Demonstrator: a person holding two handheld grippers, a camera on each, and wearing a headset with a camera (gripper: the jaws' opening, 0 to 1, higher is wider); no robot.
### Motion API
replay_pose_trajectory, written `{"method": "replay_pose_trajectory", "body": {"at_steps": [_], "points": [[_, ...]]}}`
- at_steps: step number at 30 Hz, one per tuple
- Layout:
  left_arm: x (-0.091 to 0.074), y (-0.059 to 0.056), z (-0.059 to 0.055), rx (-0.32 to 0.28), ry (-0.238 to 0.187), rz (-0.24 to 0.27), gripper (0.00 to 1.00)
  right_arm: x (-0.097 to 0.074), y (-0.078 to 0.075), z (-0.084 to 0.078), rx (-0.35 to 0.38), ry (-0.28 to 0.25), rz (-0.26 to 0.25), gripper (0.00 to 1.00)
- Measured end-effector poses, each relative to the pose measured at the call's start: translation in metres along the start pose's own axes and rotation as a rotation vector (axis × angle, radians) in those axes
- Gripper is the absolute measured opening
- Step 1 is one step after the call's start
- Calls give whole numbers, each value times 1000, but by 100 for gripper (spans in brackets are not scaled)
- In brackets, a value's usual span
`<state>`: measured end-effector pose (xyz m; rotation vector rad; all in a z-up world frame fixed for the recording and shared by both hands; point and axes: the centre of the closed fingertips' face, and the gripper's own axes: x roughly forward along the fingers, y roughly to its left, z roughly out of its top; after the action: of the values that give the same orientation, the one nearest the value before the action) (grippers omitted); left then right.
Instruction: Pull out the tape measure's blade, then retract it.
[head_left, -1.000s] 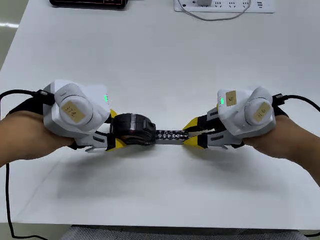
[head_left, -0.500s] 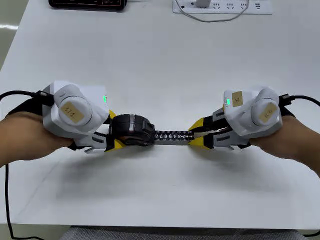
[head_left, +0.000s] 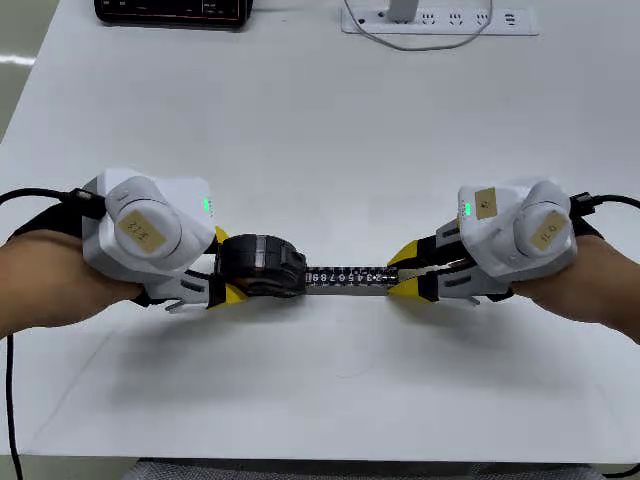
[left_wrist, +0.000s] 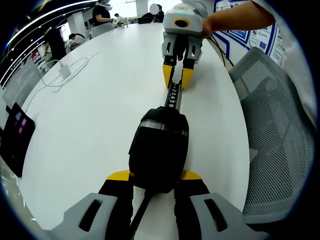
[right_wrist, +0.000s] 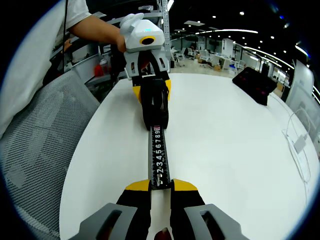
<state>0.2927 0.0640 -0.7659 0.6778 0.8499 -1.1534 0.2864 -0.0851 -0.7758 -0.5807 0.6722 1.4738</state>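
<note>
Left of centre, the left gripper clamps the case, anchoring it. The right gripper pinches the blade by its end, placed for pulling.

White table, white power strip with a looping cable at its far edge, dark flat device at the far corner, grey mesh chair alongside, open-plan office behind, ceiling light strips, people standing far off.

Bright, even overhead light; sharp focus.
Soft shadows lie along the near edge of the tabletop; fisheye bends both gripper views.
</note>
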Motion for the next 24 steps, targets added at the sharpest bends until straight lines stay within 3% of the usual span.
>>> {"method": "replay_pose_trajectory", "body": {"at_steps": [24], "points": [[0, 0, 0, 4, 11, -1, 26, -18, -1, -20, 14, 32, -15, 10]]}}
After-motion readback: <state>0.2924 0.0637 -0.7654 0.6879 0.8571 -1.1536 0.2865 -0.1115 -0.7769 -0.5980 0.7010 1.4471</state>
